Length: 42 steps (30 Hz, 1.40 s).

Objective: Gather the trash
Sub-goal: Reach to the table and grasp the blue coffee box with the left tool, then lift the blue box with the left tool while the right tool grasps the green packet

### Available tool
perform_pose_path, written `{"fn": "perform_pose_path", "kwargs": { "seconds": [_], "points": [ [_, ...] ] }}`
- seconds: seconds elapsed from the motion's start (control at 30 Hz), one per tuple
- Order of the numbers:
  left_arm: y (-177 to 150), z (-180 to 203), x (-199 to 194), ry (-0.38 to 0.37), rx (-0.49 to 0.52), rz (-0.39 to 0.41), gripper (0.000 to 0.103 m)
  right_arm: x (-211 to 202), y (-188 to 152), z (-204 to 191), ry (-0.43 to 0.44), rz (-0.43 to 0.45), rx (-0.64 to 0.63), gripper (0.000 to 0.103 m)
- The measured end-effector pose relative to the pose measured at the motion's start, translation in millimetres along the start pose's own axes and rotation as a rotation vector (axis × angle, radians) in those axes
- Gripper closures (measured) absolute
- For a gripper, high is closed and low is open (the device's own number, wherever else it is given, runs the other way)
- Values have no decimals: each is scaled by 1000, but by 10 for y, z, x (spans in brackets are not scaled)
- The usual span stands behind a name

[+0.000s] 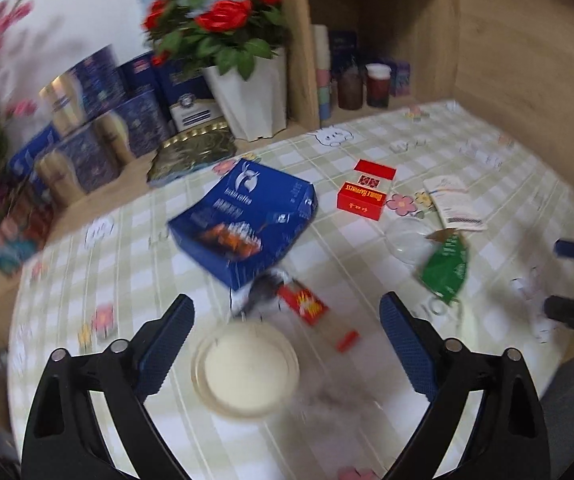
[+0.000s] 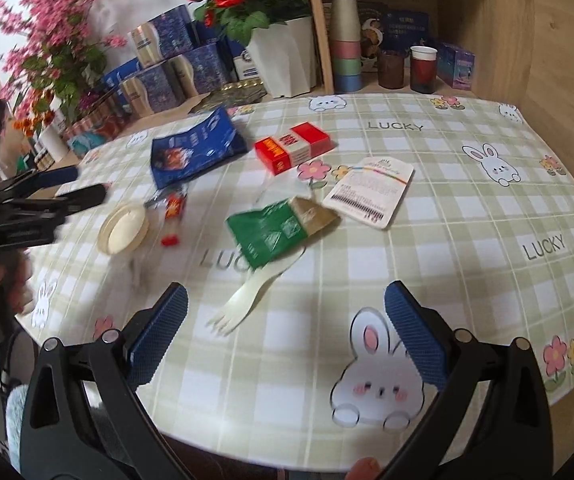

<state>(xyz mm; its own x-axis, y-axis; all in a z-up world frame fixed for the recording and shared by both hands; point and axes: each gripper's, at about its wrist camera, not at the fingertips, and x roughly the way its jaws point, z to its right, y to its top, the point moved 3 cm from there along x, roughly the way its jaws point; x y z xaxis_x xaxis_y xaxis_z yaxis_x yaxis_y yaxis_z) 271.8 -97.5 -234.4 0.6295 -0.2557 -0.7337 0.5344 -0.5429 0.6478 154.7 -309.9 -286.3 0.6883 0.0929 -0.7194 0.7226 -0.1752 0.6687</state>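
Two handheld claws hover over a round surface (image 2: 467,184) covered in a green checked cloth with rabbits and the word LUCKY; litter is scattered across it. The left claw (image 1: 287,344) is spread wide and holds nothing; between its blue fingers, seen from above, lies a round white lid (image 1: 247,372) on the cloth, blurred by motion. Just beyond the lid lie a red sachet (image 1: 307,306) and, touching it, something dark and crumpled that is too blurred to name; past those sits a blue coffee box (image 1: 247,216), then a red cigarette pack (image 1: 365,196), a white card (image 1: 453,204) and a green wrapper (image 1: 447,270). The right claw (image 2: 287,332) is also wide open and empty; a pale plastic spork (image 2: 247,300) lies just ahead of it, its handle tucked under the green wrapper (image 2: 275,232). No bin shows in either view.

The step in hand looks like picking up the lid with the left claw. A flat lid gives little edge to pinch; lowering until both fingertips straddle its rim, then closing gently across its width, should work best; steadying the hand first would help, since the view is smeared.
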Motion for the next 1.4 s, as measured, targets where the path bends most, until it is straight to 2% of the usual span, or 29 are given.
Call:
{"fn": "perform_pose_path", "kwargs": {
  "seconds": [0.13,0.27,0.37,0.53,0.7,0.8,0.83,0.87,0.9,0.93,1.0,1.1,1.33,1.4],
  "points": [
    [302,84,623,5,115,-89,19,91,120,98,-2,11,9,6],
    [453,72,1076,23,164,-155,19,147,186,205,-1,18,21,6],
    [500,30,1268,42,220,-187,19,175,207,272,-10,18,18,6],
    [495,-20,1377,71,334,-211,20,212,219,389,-24,17,25,6],
    [387,62,1462,84,474,-234,35,218,233,447,-27,28,35,6],
    [389,73,1455,47,495,-229,46,220,229,454,-28,28,34,6],
    [393,73,1456,30,496,-231,56,222,223,455,-29,26,33,6],
    [384,72,1472,32,514,-241,74,223,217,464,-30,24,33,6],
    [366,86,1479,27,534,-243,82,223,213,470,-31,23,34,6],
    [350,91,1471,44,565,-234,84,219,208,475,-31,23,35,6],
    [361,90,1418,17,547,-215,88,204,203,494,-30,25,41,6],
    [494,13,1208,-33,466,-148,90,179,208,502,-29,27,43,6],
    [877,-355,518,-237,126,-35,93,70,265,441,-13,50,44,6],
    [912,-449,384,-269,59,-23,94,30,273,400,-6,56,41,6]
  ]
}}
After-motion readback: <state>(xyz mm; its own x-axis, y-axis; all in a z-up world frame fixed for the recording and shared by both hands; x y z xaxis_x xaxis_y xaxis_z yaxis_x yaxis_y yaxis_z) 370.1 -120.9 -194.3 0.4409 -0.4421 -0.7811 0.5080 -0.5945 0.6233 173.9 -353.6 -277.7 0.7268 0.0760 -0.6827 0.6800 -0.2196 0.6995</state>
